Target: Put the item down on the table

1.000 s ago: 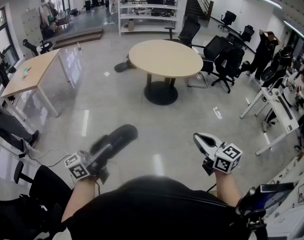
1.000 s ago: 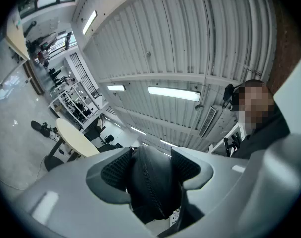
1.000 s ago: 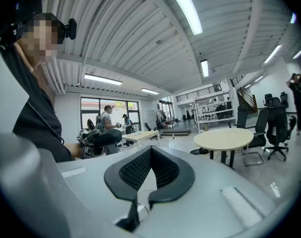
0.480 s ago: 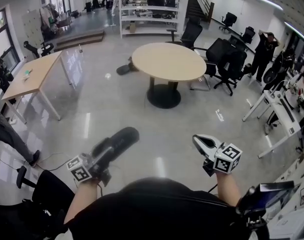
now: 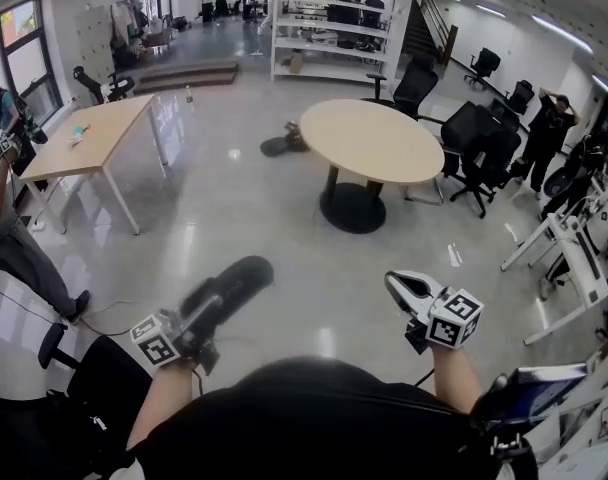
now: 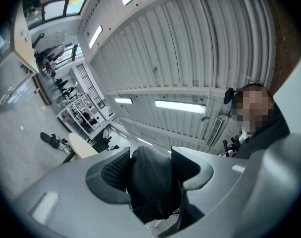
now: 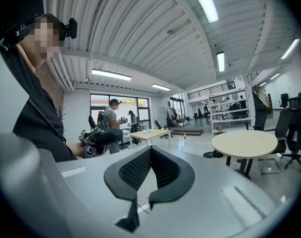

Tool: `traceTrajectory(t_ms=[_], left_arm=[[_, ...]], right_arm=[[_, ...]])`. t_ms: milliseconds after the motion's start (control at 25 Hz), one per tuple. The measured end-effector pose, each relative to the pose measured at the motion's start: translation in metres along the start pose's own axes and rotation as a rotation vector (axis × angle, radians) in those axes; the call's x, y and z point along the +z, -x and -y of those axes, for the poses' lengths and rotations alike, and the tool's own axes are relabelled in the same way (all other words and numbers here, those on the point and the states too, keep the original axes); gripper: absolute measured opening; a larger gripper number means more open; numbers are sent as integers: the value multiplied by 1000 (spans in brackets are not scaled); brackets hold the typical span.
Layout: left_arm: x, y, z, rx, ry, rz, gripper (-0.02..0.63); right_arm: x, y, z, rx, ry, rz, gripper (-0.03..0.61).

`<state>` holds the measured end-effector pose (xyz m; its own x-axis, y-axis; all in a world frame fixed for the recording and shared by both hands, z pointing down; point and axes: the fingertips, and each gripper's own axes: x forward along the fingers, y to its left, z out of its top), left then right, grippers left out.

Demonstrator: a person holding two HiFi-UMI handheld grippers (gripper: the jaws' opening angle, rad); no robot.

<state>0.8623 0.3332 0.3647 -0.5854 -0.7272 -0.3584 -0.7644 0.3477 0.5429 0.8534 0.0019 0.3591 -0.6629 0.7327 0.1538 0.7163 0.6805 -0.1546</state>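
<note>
A long black zippered pouch (image 5: 239, 278) sticks out forward from my left gripper (image 5: 199, 318), which is shut on its near end, held in the air above the floor. In the left gripper view the pouch (image 6: 153, 187) fills the space between both pads, tilted upward. My right gripper (image 5: 399, 283) hangs at the same height on the other side of the person's body, shut with nothing in it; its fingertips meet in the right gripper view (image 7: 150, 152). The round beige table (image 5: 372, 140) stands several steps ahead, its top bare.
A rectangular wooden table (image 5: 84, 138) stands at the left with a person (image 5: 4, 218) beside it. Black office chairs (image 5: 479, 138) sit right of the round table, white desks (image 5: 574, 258) at far right, shelving (image 5: 334, 28) at the back. A dark thing (image 5: 282, 145) lies on the floor.
The room has slid right and down in the head view as the person moves; the round table sits nearer. Both grippers keep their places before the body, the pouch still held.
</note>
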Motion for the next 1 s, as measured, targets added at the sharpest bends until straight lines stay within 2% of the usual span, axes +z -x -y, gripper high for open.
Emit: traceTrajectory(t_ms=[240,520,680,840,1000], left_arm=[[30,45,-32,48,-13,15,258],[37,51,-62,108,-2,34,258],[34,39,-80,147,-6,27,258],[37,10,-99,190,-50,36,258],[47,-31,-117,232,-92,72,258]], right_arm=[[0,-63,-23,43,6,-26,14],[-5,-105,-7,97,-8,-68,14],[-12,-129,20,131,-41,-58,15],[-18,-158,65,190,-69,-49,14],[-2,-191,121,244,-79,-53,14]])
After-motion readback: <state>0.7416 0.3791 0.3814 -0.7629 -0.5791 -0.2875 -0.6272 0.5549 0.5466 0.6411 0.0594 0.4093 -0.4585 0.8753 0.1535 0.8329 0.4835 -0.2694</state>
